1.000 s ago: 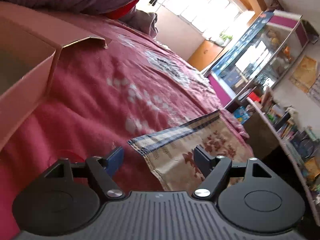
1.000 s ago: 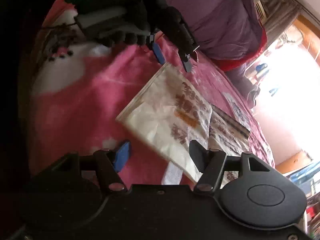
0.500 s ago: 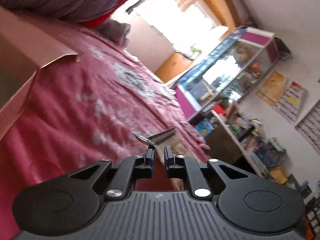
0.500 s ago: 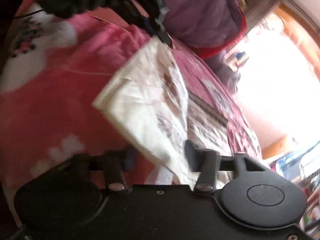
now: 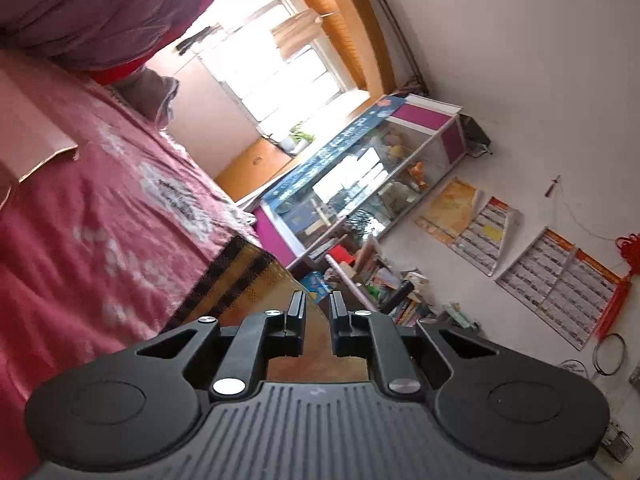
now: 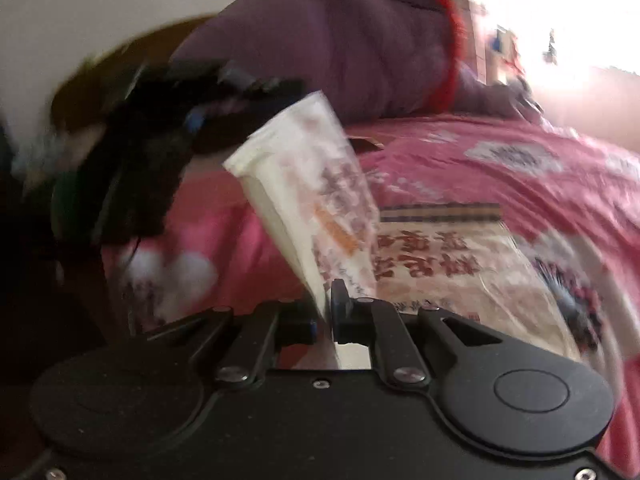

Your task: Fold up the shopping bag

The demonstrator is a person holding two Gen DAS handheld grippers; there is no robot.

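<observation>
With the right gripper [image 6: 323, 312] and left gripper [image 5: 316, 312] each pinching a shopping bag [image 6: 320, 184] corner, thin plastic could slip mid-fold, skewing the crease.

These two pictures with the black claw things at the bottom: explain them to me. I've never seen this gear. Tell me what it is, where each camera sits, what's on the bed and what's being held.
No robot here: a person holds a two-finger gripper in each hand, and a fisheye camera on each one looks forward along its fingers.

The left wrist view shows the left gripper, fingers nearly together with the bag's edge between them, above a red bedspread, with a glass cabinet beyond.

The right wrist view, blurred, shows the right gripper shut on the shopping bag. The pale printed bag is partly lifted off the bed; the rest lies flat. A purple quilt is heaped behind it.
</observation>
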